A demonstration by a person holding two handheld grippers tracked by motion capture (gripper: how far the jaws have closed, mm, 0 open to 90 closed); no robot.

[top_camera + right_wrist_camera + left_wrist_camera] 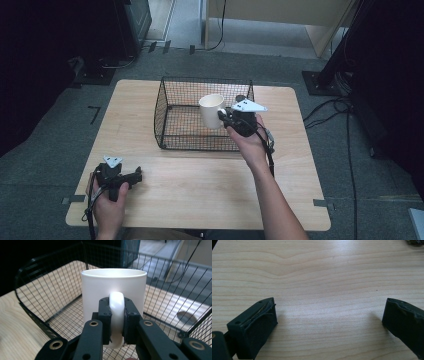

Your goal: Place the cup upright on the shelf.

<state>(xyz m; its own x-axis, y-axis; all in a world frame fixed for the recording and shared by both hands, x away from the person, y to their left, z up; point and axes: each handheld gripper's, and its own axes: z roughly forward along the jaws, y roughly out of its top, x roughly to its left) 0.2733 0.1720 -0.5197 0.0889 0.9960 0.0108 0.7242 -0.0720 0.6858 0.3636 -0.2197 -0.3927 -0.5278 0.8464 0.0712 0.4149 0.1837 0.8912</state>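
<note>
A white mug [212, 110] hangs upright over the inside of a black wire basket [172, 129] at the table's far middle. My right gripper [225, 118] is shut on the mug's handle [116, 311], its two pads pinching the handle from either side, and the mug [113, 287] stands upright just past the jaws. At the table's near left, my left gripper [136, 176] rests low over the bare wood, held by a hand. Its jaws stand wide apart in the left gripper view [329, 315] with nothing between them.
The basket's wire walls [45, 280] rise around the mug on the far side and both ends. Light wooden tabletop [210, 190] stretches in front of the basket. Cables and dark equipment stands sit on the grey floor around the table.
</note>
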